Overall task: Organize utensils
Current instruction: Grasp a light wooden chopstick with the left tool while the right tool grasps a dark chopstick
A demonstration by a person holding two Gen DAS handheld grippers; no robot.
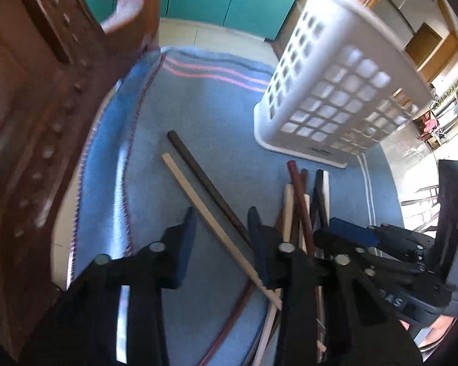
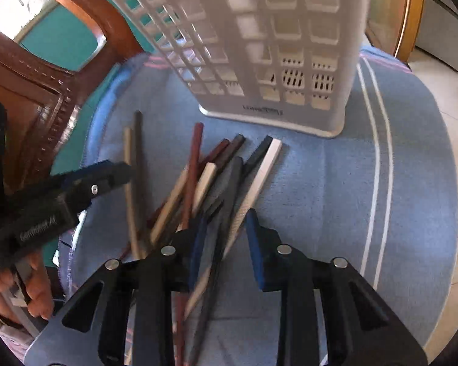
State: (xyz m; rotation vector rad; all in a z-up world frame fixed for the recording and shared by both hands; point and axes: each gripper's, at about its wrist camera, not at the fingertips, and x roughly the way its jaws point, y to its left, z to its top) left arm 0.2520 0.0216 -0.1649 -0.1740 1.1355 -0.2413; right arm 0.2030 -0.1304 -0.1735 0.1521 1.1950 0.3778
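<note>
Nearest in the left wrist view, the left gripper (image 1: 223, 238) hangs with its jaws spread wide over a blue towel (image 1: 204, 103); a cream stick (image 1: 216, 228) and a dark stick (image 1: 210, 189) cross the gap between the fingers, neither one pinched. At 3 o'clock of it sits the right gripper (image 1: 351, 235), close above a pile of sticks (image 1: 302, 201).

In the right wrist view, the right gripper (image 2: 226, 244) is likewise spread apart, low over that pile of sticks (image 2: 216, 177), which fans out on the towel (image 2: 320, 198) toward 12 o'clock; nothing is gripped. The left gripper (image 2: 113, 174) comes in at 9 o'clock, a hand (image 2: 18, 292) on its handle.

Farther off, at 12 o'clock beyond the stick tips, a white basket (image 2: 259, 45) stands upright on the towel. A wooden chair (image 2: 45, 97) stands at 10 o'clock, at the towel's edge.
</note>
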